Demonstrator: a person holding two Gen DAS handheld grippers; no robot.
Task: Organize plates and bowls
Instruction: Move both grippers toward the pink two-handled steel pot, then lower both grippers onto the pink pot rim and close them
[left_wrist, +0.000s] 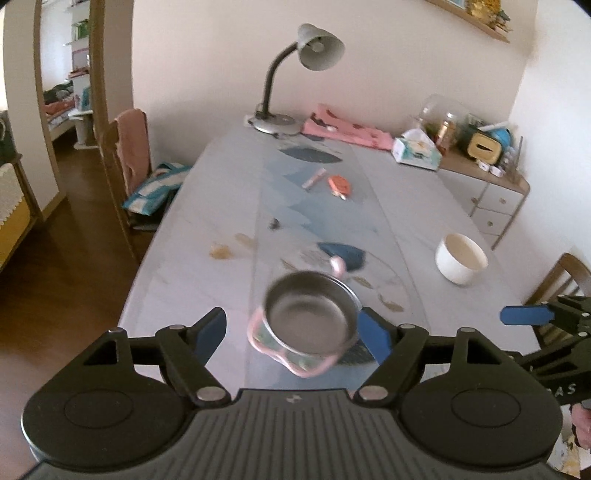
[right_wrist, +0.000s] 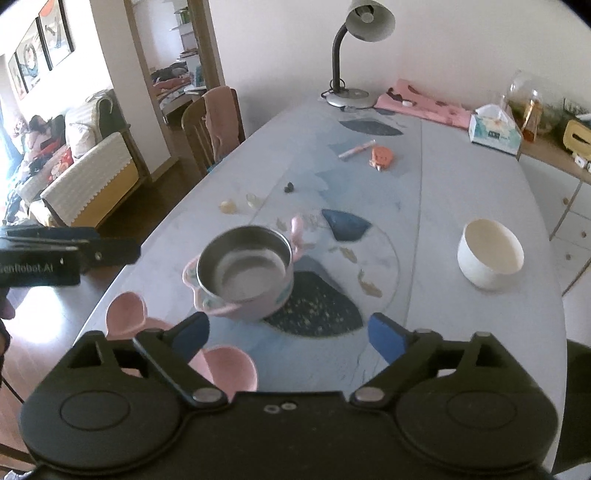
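My left claw (left_wrist: 293, 332) is spread wide, and the steel bowl (left_wrist: 312, 314) sits just ahead between its fingers, untouched; my right claw (right_wrist: 288, 338) is also released, with the same bowl just beyond its tips. The bowl is a shiny metal liner in a pink plastic shell with small ear handles. I judge it light, rigid and slick inside, so I'd pinch the rim wall. A white bowl (left_wrist: 461, 259) stands well off to my right.
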